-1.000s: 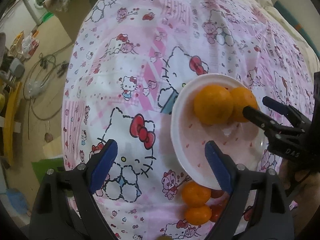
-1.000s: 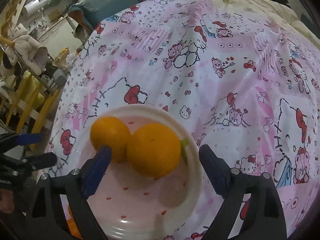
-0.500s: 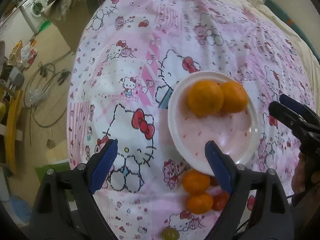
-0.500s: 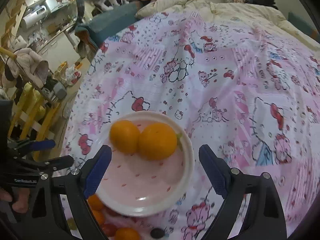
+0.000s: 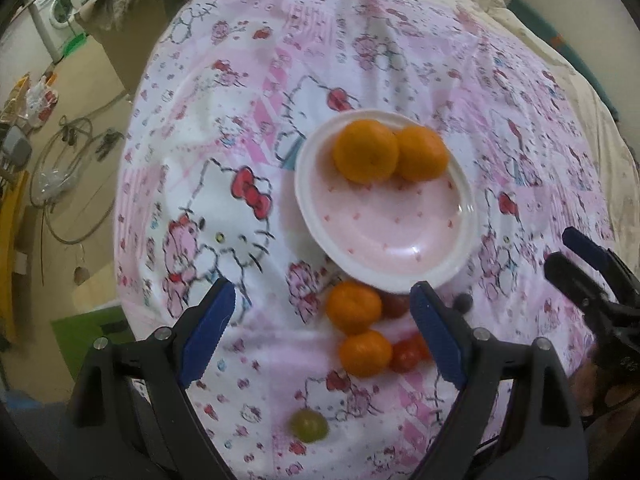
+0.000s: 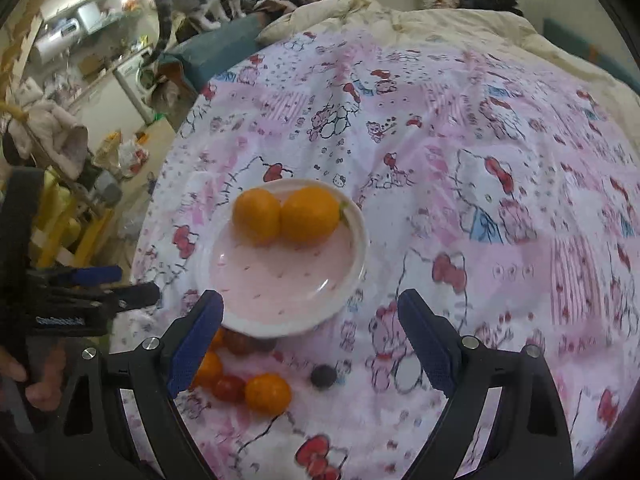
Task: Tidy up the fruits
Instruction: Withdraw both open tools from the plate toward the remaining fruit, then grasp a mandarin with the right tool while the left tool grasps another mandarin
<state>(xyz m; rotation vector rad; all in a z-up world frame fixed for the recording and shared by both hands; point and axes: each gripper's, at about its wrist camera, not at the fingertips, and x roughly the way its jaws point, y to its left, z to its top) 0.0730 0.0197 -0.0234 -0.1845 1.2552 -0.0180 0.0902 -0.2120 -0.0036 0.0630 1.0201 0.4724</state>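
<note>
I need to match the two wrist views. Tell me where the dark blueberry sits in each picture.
Left wrist: the blueberry lies right of centre, on the cloth just below the plate's right rim.
Right wrist: the blueberry lies lower centre, below the plate.
Shared landmark: the plate holding two oranges.

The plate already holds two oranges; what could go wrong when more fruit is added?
1. The two oranges sit touching at one edge of the plate, so a nudge might roll one out.
2. The plate rests on a soft cloth, so pressing its rim could tip it.
3. The loose oranges, tomatoes, and dark berry lie crowded; an open claw may push neighbours away.
</note>
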